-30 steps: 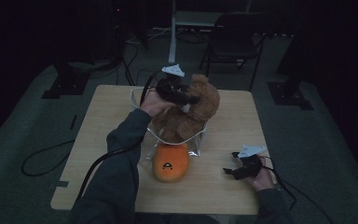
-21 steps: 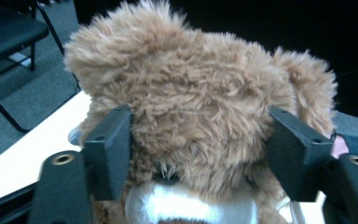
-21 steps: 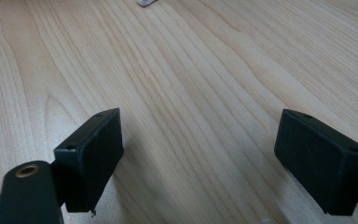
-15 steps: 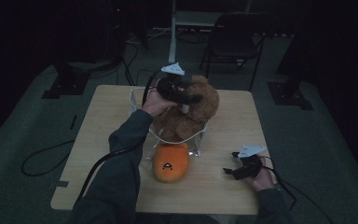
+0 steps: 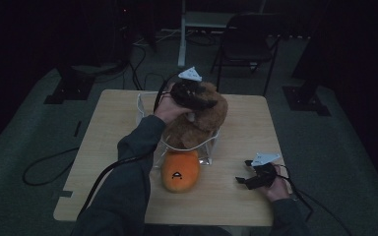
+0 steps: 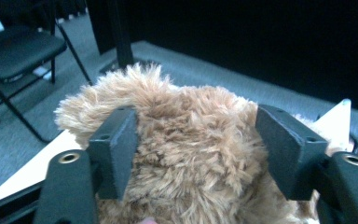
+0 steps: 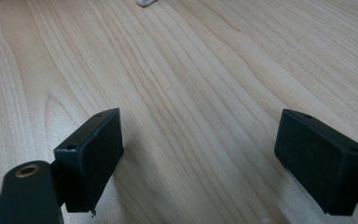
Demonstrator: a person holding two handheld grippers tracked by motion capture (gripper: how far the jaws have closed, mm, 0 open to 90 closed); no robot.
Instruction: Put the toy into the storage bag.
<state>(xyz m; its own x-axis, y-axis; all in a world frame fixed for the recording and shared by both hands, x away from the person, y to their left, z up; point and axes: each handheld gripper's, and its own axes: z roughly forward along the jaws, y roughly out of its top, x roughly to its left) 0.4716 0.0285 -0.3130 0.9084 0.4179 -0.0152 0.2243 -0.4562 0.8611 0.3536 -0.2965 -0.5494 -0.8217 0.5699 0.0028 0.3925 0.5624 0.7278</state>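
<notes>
Two black fingers of the left gripper (image 6: 196,154), just closing, straddle the fluffy brown plush toy (image 6: 191,154) at frame centre; the right gripper (image 7: 214,163) gapes open over the wooden tabletop (image 7: 177,70).

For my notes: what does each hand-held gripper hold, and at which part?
Left hand-held gripper grips the brown plush toy across its furry top; right hand-held gripper holds nothing.

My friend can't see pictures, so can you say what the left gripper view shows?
A fluffy brown plush toy sits between the left gripper and its two black jaws, which have just been closing on the fur; one pad touches it on each side. Behind it are a strip of wooden table, grey floor and a black folding chair.
</notes>
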